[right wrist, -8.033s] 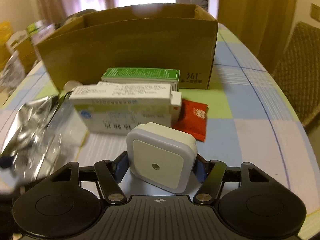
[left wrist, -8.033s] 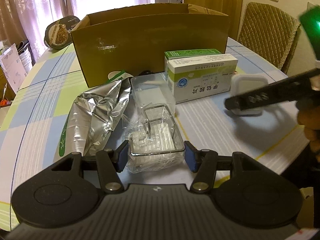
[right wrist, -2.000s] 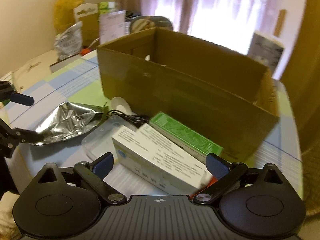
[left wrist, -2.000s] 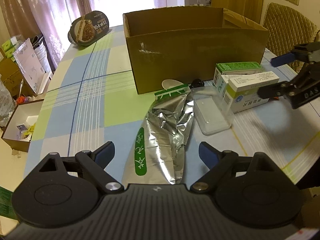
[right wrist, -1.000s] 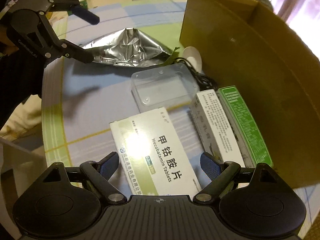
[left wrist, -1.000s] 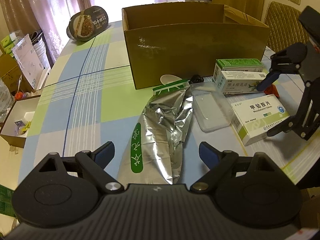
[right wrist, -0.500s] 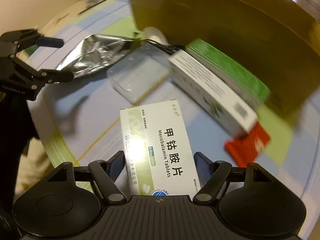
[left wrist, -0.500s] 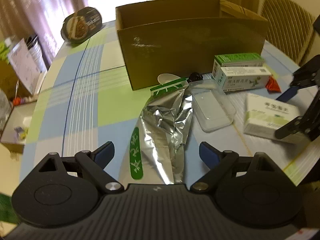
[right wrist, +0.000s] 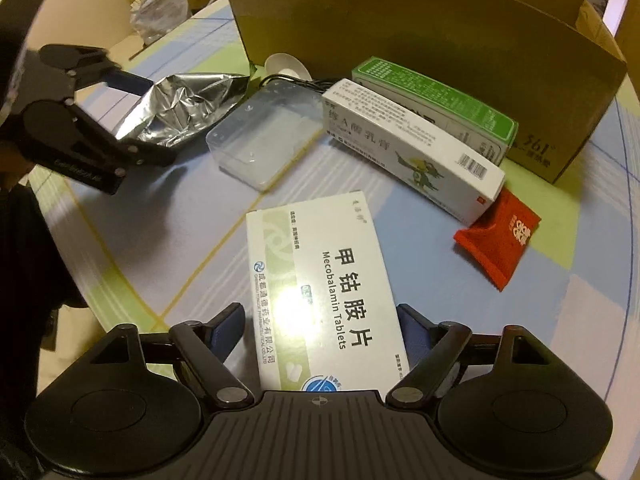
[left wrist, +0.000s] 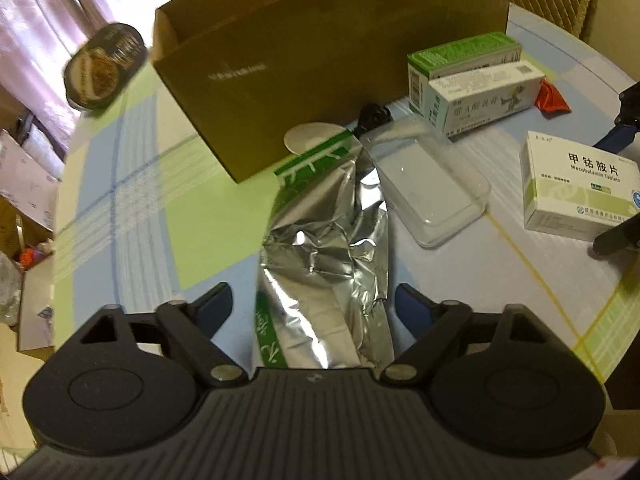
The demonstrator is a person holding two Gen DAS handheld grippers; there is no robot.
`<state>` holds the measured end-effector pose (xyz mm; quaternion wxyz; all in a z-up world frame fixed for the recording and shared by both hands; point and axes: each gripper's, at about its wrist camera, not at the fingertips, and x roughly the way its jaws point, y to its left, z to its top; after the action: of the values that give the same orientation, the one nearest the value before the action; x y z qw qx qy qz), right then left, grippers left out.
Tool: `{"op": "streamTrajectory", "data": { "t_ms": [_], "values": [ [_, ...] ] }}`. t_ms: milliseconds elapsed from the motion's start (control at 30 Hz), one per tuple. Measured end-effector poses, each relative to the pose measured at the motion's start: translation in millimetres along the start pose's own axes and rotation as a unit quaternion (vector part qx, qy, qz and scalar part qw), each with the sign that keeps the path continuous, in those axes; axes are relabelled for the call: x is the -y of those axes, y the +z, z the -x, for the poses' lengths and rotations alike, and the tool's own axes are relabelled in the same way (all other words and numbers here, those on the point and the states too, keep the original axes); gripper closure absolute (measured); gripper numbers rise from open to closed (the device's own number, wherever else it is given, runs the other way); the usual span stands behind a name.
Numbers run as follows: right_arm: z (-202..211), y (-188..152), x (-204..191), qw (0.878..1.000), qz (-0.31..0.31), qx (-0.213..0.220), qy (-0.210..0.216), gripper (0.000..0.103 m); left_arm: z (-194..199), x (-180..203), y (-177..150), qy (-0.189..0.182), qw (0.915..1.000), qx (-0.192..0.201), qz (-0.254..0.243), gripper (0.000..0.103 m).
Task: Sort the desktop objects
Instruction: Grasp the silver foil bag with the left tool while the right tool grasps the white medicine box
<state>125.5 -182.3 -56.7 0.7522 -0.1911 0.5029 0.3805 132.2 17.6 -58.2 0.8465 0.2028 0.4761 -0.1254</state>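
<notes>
Right now my right gripper (right wrist: 320,324) straddles the near end of the tablet box (right wrist: 320,292), jaws narrow; can't tell if they bite yet. Box lies flat in front of the cardboard box (right wrist: 420,32). Light, stiff card, probably crushable; I'd pinch the long sides. Left gripper (left wrist: 312,304) is wide open over the foil bag (left wrist: 328,252): soft, crinkly, slippery.
</notes>
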Motion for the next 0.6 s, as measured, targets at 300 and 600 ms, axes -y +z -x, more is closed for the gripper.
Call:
{"op": "streamTrajectory", "data": {
  "t_ms": [300,600],
  "values": [
    [0,6,3,1.000,-0.020,0.009,0.007,0.024,-15,-12,18,-0.043,0.9979,-0.047,-0.010,0.032],
    [0,7,1,0.999,-0.034,0.019,0.003,0.024,-25,-17,37,-0.064,0.9937,-0.091,-0.014,0.035]
  ]
}}
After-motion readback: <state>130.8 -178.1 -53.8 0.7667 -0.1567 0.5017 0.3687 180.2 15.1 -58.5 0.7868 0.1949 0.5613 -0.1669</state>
